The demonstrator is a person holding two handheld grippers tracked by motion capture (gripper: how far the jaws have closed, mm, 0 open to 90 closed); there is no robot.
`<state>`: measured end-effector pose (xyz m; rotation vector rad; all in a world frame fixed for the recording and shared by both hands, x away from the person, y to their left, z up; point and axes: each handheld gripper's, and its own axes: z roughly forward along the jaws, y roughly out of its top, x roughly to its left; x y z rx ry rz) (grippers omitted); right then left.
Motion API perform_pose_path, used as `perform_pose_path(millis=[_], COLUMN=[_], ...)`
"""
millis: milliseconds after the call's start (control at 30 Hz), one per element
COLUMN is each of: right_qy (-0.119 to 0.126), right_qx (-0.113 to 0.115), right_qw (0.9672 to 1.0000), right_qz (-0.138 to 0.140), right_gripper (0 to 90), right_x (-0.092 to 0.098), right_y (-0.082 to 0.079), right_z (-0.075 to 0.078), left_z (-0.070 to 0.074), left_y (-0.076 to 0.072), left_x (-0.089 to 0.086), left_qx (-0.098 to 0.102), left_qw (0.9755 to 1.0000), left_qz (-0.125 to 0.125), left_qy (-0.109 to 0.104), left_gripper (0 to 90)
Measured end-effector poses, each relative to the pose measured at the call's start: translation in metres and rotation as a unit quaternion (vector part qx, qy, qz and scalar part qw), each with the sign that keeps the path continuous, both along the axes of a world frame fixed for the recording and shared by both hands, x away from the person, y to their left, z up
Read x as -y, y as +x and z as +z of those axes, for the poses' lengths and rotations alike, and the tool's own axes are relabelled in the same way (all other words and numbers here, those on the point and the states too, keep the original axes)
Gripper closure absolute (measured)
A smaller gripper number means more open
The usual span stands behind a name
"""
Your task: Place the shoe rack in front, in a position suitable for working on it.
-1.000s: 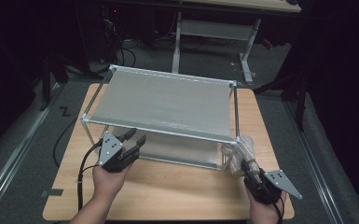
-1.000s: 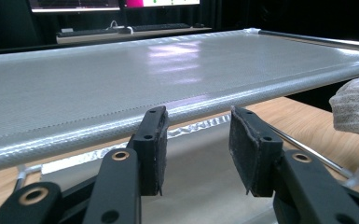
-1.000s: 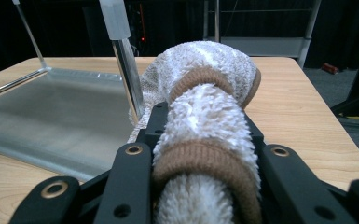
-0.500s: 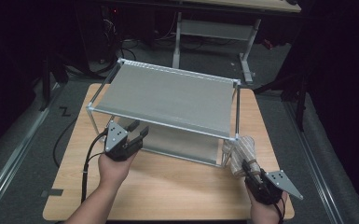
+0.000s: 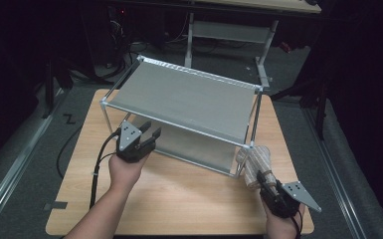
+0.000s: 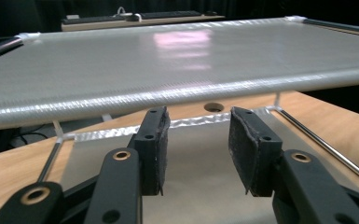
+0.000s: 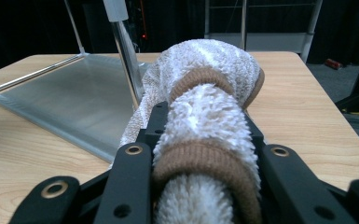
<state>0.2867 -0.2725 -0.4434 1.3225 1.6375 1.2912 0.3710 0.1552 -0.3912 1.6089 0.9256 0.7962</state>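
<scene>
With our right gripper (image 5: 267, 185) clamped on the rolled towel (image 7: 205, 140) beside the rack's (image 5: 189, 94) near right post, we keep it level; our left gripper (image 6: 198, 149), half open and empty, steadies the frame first.

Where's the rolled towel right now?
The rolled towel sits clamped in the right tongs at the table's near right in the high view, just beside the front right leg of the metal shelf rack.

Pretty dark room overall, grey floor (image 5: 25, 164) around a light wooden table (image 5: 179, 199), cables (image 5: 129, 47) trailing behind, another desk (image 5: 229, 30) at the back.
</scene>
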Motion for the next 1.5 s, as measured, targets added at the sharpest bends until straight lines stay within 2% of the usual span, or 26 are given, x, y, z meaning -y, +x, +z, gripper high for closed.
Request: perform_pose_path(millis=[300, 433, 567, 667, 767, 833, 933, 1000, 1133, 1267, 1367, 1500], right_qy=[-0.004, -0.004, -0.01, -0.012, -0.015, -0.016, -0.018, -0.028, -0.041, -0.044, -0.043, -0.038], right_qx=[-0.004, -0.007, -0.007, -0.01, -0.012, -0.013, -0.015, -0.016, -0.011, -0.012, -0.013, -0.014], right_qw=[0.9999, 0.9998, 0.9994, 0.9988, 0.9975, 0.9961, 0.9936, 0.992, 0.9901, 0.9918, 0.9934, 0.9958], right_qz=[0.012, 0.019, 0.034, 0.047, 0.067, 0.086, 0.11, 0.122, 0.134, 0.12, 0.106, 0.082], right_gripper=[67.1, 67.1, 67.1, 67.1, 67.1, 67.1, 67.1, 67.1, 67.0, 67.0, 67.1, 67.1], right_x=[-0.005, -0.009, -0.016, -0.025, -0.037, -0.048, -0.063, -0.072, -0.078, -0.072, -0.062, -0.048], right_y=[0.0, -0.001, -0.003, -0.006, -0.009, -0.011, -0.012, -0.013, -0.014, -0.011, -0.008, -0.004], right_z=[-0.002, -0.003, -0.004, -0.004, -0.005, -0.005, -0.006, -0.007, -0.008, -0.008, -0.009, -0.01], left_z=[-0.023, -0.034, -0.045, -0.057, -0.08, -0.089, -0.086, -0.087, -0.088, -0.086, -0.081, -0.072], left_y=[-0.045, -0.067, -0.081, -0.085, -0.09, -0.089, -0.09, -0.091, -0.095, -0.096, -0.092, -0.092], left_x=[0.004, 0.01, 0.016, 0.017, 0.014, 0.016, 0.02, 0.022, 0.025, 0.026, 0.029, 0.036], left_qx=[-0.011, -0.021, -0.028, -0.031, -0.056, -0.082, -0.065, -0.065, -0.061, -0.055, -0.057, -0.047], left_qw=[0.9992, 0.9978, 0.9964, 0.9962, 0.9945, 0.9916, 0.9923, 0.992, 0.9918, 0.9919, 0.992, 0.9912], left_qz=[-0.039, -0.063, -0.08, -0.081, -0.086, -0.099, -0.105, -0.108, -0.113, -0.114, -0.113, -0.123], left_qy=[0.008, 0.002, 0.003, 0.001, -0.023, -0.015, -0.003, -0.008, 0.005, 0.005, -0.006, 0.004], left_gripper=[56.7, 56.1, 55.6, 55.0, 55.5, 55.6, 54.6, 54.6, 54.3, 54.1, 54.1, 54.0])
